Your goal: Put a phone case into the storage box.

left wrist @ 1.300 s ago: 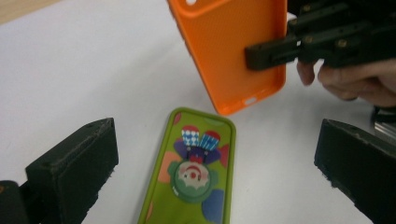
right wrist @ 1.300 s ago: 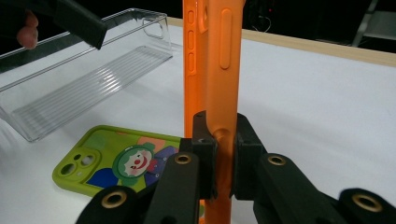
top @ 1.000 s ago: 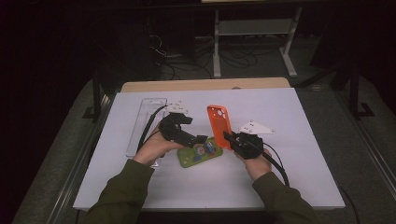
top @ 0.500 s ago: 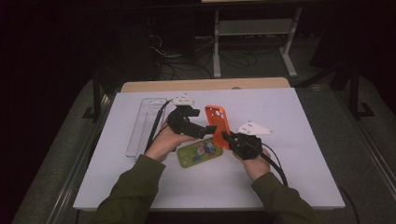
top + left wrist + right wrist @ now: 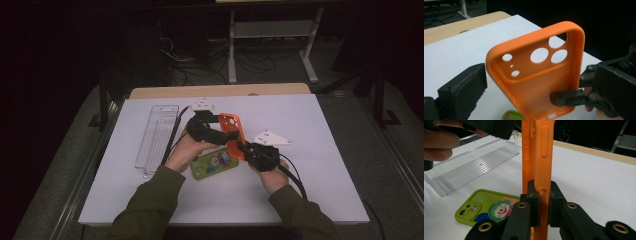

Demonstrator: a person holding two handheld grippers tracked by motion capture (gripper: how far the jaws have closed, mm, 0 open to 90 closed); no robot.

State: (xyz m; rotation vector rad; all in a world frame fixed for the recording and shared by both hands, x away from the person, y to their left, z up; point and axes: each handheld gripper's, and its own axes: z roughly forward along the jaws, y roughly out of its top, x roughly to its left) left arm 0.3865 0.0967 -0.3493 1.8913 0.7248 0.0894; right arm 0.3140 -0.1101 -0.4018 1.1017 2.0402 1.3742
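orange case [image 5: 541, 157] pinched upright in right gripper [image 5: 541, 205].

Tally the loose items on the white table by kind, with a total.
Phone cases: 2, the orange case and the green clown case
Clear plastic trays: 1, the clear tray
Total: 3

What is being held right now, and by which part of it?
The right gripper is shut on the orange phone case, pinching one side wall near its bottom end. The left gripper is open beside the case.
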